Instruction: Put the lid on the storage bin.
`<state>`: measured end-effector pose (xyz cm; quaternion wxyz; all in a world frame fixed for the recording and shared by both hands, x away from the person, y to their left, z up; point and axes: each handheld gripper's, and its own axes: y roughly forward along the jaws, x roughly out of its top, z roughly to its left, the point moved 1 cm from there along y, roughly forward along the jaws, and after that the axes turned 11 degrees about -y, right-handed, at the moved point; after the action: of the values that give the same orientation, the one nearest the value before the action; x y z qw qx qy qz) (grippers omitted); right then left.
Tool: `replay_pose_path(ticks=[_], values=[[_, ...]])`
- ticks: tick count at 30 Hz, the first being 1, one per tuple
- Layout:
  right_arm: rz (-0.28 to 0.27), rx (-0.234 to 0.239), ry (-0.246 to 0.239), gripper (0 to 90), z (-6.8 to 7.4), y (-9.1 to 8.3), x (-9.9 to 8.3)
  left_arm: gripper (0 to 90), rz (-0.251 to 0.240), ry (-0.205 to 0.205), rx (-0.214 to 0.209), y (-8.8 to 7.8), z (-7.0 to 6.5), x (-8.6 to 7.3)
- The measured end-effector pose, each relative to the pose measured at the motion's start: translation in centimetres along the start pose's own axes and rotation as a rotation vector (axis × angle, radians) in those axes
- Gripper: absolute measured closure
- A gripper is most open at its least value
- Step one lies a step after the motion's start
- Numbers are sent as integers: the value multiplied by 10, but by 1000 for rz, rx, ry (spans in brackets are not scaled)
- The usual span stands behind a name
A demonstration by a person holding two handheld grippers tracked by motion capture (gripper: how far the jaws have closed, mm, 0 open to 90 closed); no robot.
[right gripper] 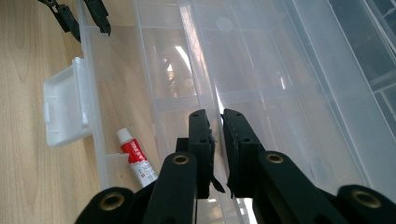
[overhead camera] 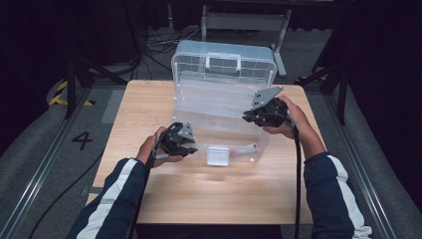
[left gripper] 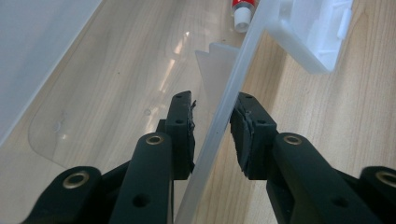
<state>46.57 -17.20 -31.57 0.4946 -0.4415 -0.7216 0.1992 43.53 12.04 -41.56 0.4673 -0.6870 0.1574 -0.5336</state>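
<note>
High view shows a clear plastic box (overhead camera: 224,104) open on the wooden table (overhead camera: 149,114), lid upright. Inside lies a small red-and-white tube (right gripper: 136,161), its lettering unreadable. Left gripper (left gripper: 212,128) straddles the box's front wall, jaws slightly apart, right pad touching it. Right gripper (right gripper: 218,135) pinches a thin inner tray edge, nearly closed.

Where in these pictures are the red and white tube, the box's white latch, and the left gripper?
red and white tube (right gripper: 137,162): right gripper view, on its red label.
white latch (right gripper: 65,107): right gripper view, on its flat face.
left gripper (left gripper: 212,122): left gripper view, midway between fingertips.
</note>
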Motion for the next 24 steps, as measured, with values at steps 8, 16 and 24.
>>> replay_pose_path(ticks=[8, 16, 24], values=[[-6, -9, 8, 819, 2, 0, -2, 715, -75, -48, -43, -5, 0, -1], [-27, -12, 18, 814, 3, 0, -5, 680, -79, -25, 4, -12, -4, 1], [-46, -6, 29, 812, 3, 0, -7, 670, -179, -24, -17, -36, -7, 0]])
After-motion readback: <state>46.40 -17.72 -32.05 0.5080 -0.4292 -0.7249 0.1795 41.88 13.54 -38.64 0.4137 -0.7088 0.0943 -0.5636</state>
